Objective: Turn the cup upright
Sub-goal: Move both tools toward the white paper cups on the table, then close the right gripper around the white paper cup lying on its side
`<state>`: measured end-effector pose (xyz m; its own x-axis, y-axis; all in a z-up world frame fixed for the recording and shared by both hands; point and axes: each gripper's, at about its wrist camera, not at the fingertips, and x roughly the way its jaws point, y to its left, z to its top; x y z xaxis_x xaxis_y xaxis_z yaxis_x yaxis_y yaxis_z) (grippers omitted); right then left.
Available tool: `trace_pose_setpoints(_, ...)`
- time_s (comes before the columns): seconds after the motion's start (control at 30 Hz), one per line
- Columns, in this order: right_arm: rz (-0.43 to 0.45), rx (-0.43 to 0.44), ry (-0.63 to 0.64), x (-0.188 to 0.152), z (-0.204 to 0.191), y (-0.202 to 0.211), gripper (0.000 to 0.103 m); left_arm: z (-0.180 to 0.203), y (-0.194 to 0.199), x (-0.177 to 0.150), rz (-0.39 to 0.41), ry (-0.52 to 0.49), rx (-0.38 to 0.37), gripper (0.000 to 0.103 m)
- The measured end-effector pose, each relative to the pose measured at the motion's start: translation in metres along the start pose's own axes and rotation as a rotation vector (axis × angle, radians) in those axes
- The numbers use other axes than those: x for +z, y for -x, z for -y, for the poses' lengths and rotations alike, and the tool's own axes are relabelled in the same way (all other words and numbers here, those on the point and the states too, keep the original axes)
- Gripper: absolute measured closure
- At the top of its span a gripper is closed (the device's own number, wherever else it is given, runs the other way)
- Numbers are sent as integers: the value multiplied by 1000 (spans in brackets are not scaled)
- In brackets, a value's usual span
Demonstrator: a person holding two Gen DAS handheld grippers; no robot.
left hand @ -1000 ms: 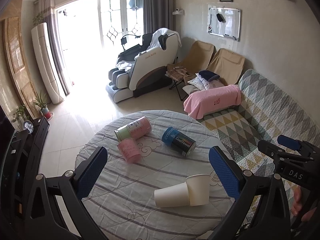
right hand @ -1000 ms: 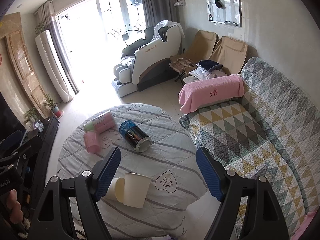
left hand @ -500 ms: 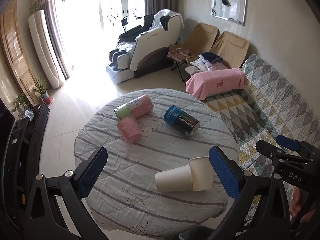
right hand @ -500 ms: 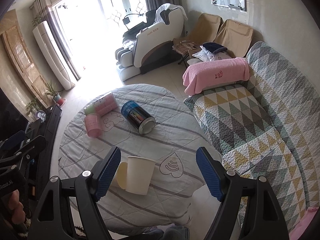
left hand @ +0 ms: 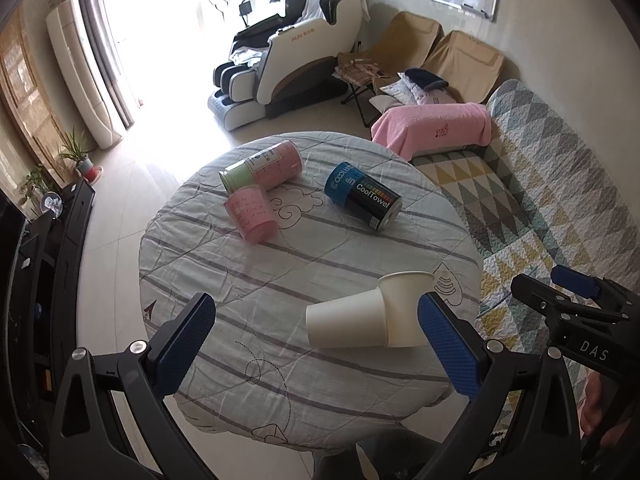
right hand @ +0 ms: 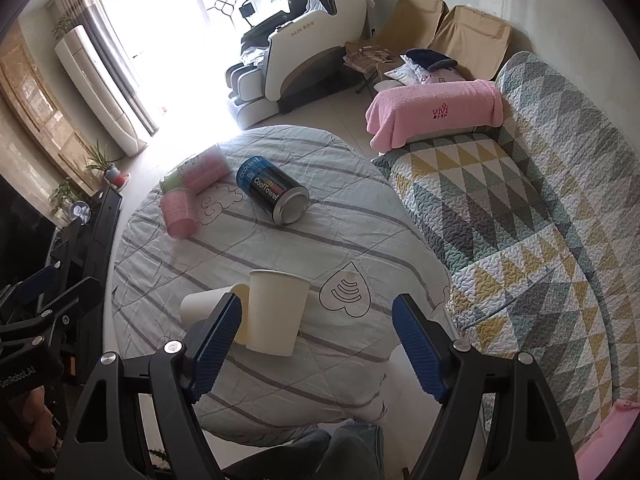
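Daylight floods in thru the window [left hand: 224,4], blown out to pure white w/ glare spilling over the floor [left hand: 160,152]. Rest of room evenly lit, shadows soft. Strong fisheye bend + black vignette at corners. Focus sharp, no motion blur.

Two plain white paper cups lie on their sides on the round table [left hand: 208,264], touching at their mouths in an L. One cup [left hand: 346,324] lies across the near right part of the cloth; the other cup [left hand: 402,308] lies beside it, closer to the table's right edge, its rim facing away.
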<state>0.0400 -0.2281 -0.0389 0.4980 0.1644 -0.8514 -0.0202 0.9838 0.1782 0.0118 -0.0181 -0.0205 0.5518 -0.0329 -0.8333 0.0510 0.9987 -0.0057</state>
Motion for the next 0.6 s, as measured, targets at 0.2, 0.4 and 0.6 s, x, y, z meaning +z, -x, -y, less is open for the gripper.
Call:
trace_pose_setpoints(0.2, -38, 42, -6, 0, -1, -10, 24, 3, 1, 1, 5, -18, -9, 1)
trace_pose_setpoints(0.4, -93, 92, -19, -3, -3, -26, 24, 2, -4, -1, -27, -19, -11, 1)
trace_pose_setpoints(0.6, -187, 121, -41, -7, -8, -59, 24, -3, -18, -4, -82, -3, -15, 1)
